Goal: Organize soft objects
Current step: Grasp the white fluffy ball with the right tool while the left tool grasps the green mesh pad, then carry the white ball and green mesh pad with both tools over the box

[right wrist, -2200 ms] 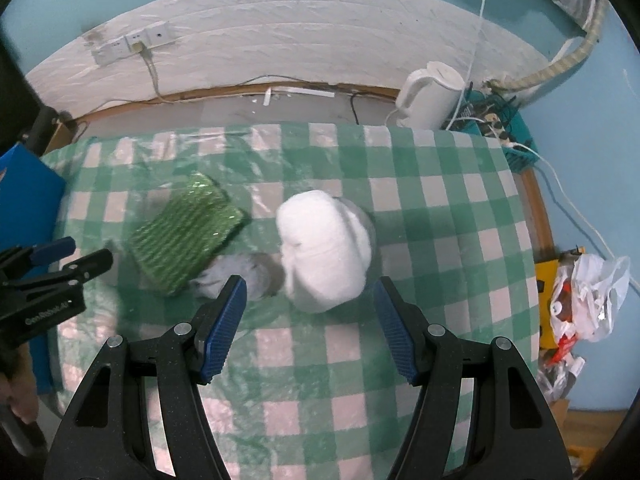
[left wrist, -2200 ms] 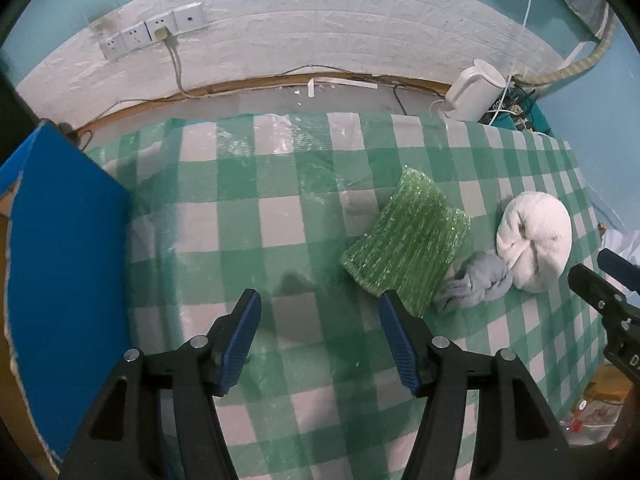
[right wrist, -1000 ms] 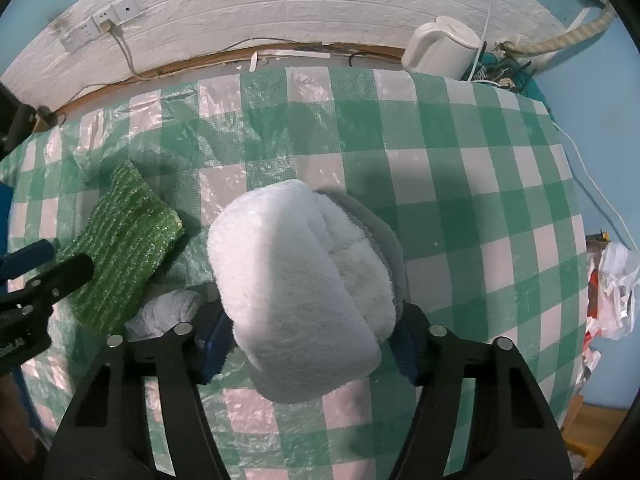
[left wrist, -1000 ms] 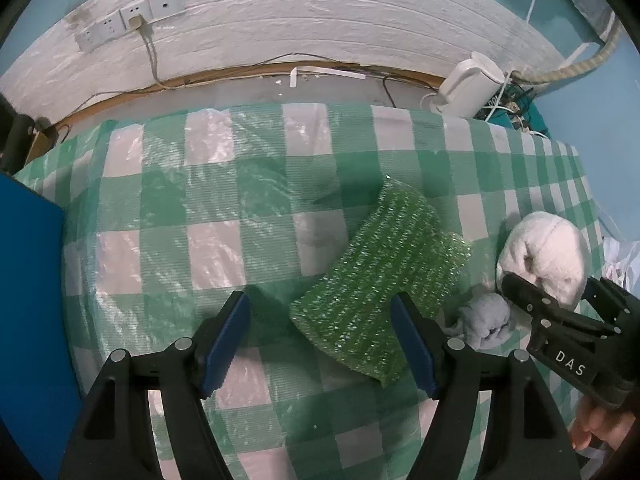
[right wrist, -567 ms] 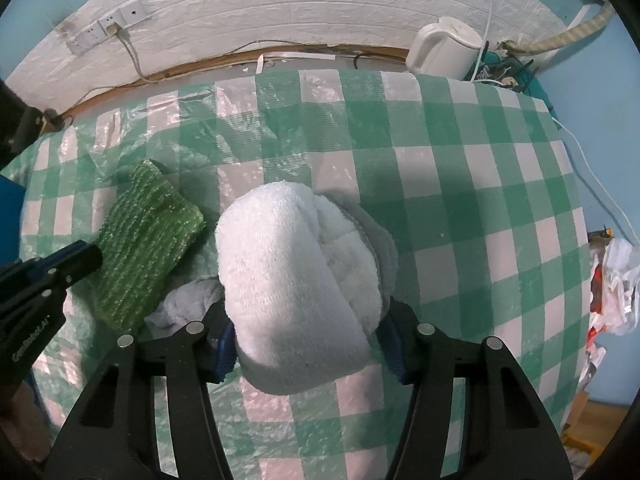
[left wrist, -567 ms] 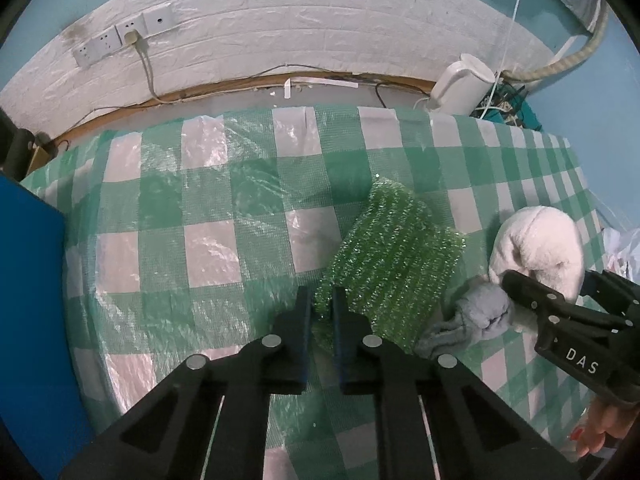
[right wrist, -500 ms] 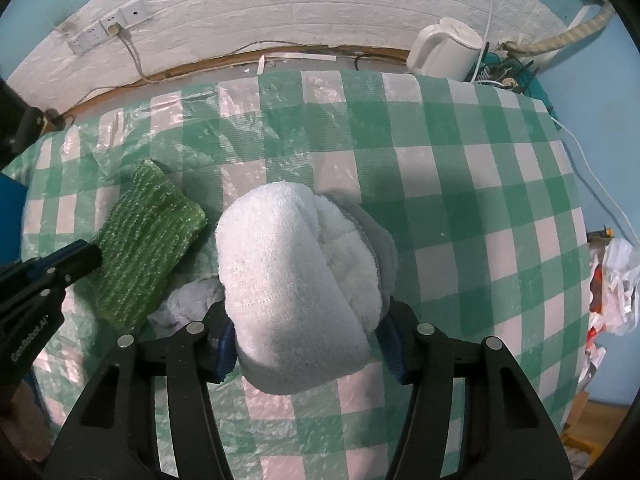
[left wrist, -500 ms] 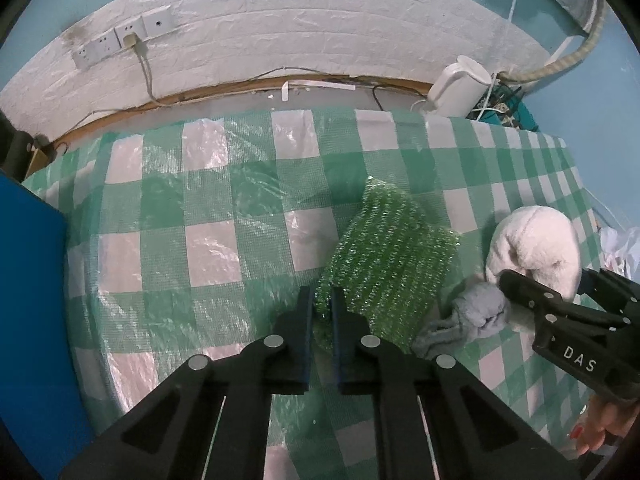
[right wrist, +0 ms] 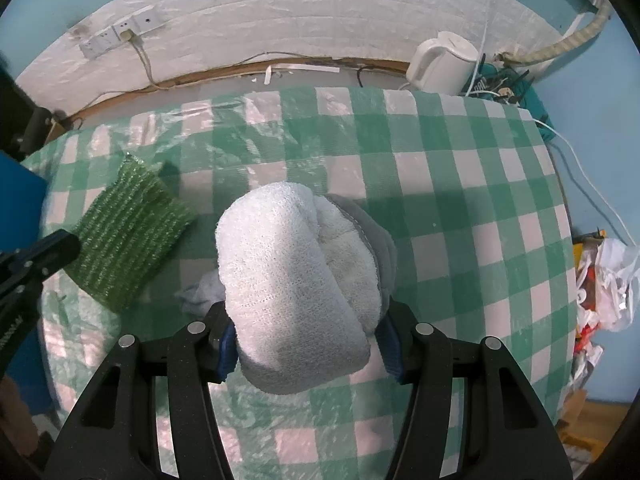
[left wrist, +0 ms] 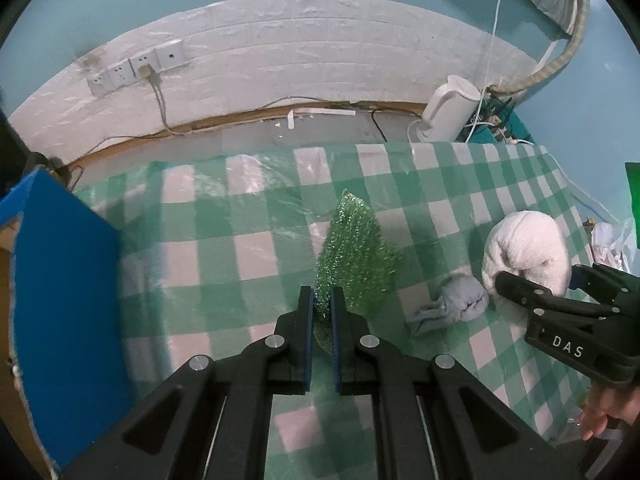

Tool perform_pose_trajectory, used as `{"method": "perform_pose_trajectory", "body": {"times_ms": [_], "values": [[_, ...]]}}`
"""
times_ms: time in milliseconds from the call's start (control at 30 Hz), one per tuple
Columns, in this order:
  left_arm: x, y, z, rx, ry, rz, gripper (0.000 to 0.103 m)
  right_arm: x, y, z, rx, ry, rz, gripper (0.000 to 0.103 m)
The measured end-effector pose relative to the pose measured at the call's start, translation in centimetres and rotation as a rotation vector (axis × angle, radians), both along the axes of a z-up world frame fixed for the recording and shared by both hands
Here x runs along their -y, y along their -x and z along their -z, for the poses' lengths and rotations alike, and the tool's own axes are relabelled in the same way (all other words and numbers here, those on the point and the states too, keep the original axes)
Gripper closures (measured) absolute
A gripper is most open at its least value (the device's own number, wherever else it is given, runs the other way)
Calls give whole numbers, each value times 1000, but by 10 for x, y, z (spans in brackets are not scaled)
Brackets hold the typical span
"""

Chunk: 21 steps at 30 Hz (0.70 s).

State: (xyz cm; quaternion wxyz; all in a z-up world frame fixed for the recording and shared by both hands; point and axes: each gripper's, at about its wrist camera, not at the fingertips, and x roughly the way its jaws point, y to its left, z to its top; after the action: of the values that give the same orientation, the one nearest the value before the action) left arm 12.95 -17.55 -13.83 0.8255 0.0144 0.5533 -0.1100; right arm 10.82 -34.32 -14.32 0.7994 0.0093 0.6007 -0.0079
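My left gripper (left wrist: 321, 300) is shut on the near edge of a green bubble-wrap pad (left wrist: 356, 256) and holds it tilted up off the checked tablecloth (left wrist: 256, 252). The pad also shows at the left of the right wrist view (right wrist: 128, 232). My right gripper (right wrist: 308, 340) is shut on a rolled white towel (right wrist: 296, 268), also seen at the right of the left wrist view (left wrist: 528, 252). A small grey cloth (left wrist: 452, 308) lies on the table between pad and towel, partly hidden behind the towel in the right wrist view (right wrist: 204, 292).
A blue box wall (left wrist: 60, 300) stands at the table's left edge. A white kettle (left wrist: 448, 112) and cables sit on the floor beyond the far right corner. A white brick wall with sockets (left wrist: 136, 68) is behind. Plastic bags (right wrist: 604, 280) lie right of the table.
My left gripper closed on the green pad's edge and lifted it so it stands tilted. My right gripper closed around the white towel and keeps hold of it.
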Motion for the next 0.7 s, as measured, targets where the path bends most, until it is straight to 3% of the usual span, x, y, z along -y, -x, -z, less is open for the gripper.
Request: {"method": "perform_pose_trajectory", "body": {"times_ms": [700], "values": [[-36,55,-64,125,-37,14,96,-49,47,-60,92,-2,-137,46]]}}
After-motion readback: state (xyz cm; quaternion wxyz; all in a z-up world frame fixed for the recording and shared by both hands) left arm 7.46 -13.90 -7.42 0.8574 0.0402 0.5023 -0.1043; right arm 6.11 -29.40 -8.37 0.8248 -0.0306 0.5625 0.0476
